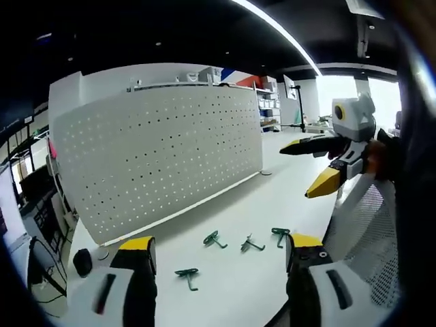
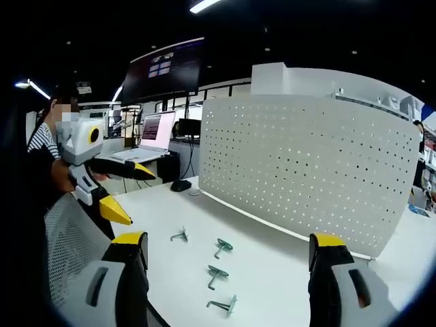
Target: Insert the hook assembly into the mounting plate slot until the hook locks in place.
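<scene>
A white pegboard plate [image 1: 163,157] stands upright across the white table [image 1: 272,197]. Several green hooks lie loose on the table in front of it, among them one hook [image 1: 214,238] and another hook [image 1: 187,274]. My left gripper [image 1: 221,244] hovers open above them, holding nothing. My right gripper [image 1: 306,165] hangs open at the right, away from the hooks. In the right gripper view the pegboard plate [image 2: 306,170] stands behind the green hooks [image 2: 216,274]. My right gripper [image 2: 228,242] is open and empty, and my left gripper [image 2: 133,194] is open at the left.
An open laptop [image 2: 157,133] and a black mouse [image 2: 180,185] sit at the table's far end. A mesh chair back [image 2: 68,245] stands at the near edge, with a person [image 2: 44,139] behind it. A small black object [image 1: 82,262] lies by the pegboard's end.
</scene>
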Available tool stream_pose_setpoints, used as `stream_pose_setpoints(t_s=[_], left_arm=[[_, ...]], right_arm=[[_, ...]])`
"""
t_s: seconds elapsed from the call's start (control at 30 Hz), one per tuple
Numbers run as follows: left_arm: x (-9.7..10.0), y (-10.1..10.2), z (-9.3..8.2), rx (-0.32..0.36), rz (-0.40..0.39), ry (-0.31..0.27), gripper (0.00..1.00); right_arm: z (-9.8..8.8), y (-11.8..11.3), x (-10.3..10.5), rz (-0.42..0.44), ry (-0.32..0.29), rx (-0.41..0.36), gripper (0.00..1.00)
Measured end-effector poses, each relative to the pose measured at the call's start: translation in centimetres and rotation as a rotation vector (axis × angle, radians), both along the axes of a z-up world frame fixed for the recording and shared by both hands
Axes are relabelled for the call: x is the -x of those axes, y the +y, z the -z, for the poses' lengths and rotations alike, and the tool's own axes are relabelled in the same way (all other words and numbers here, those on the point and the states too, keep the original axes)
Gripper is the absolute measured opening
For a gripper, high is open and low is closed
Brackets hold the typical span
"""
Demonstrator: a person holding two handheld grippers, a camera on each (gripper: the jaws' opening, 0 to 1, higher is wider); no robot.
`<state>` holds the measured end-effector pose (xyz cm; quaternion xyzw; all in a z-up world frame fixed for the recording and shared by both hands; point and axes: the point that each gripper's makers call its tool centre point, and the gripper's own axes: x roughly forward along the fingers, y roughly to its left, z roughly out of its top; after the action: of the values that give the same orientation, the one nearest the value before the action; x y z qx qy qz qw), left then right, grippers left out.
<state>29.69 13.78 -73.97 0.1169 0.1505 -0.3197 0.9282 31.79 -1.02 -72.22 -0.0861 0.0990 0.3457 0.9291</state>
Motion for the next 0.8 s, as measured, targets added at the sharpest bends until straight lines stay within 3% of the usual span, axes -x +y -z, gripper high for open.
stream_pose_setpoints(t_s=[0.17, 0.5, 0.8], left_arm=[[-0.6, 0.6, 0.6, -0.057, 0.033, 0.006, 0.62], [-3.1, 1.7, 2.0, -0.207, 0.122, -0.007, 0.45], [-5.0, 2.3, 4.8, -0.256, 0.18, 0.049, 0.37]], right_arm=[[0.0, 0.0, 0.0, 0.0, 0.0, -0.001, 0.95], [0.1, -0.2, -0.1, 0.006, 0.007, -0.003, 0.95], [0.3, -0.3, -0.1, 0.012, 0.017, 0.001, 0.95]])
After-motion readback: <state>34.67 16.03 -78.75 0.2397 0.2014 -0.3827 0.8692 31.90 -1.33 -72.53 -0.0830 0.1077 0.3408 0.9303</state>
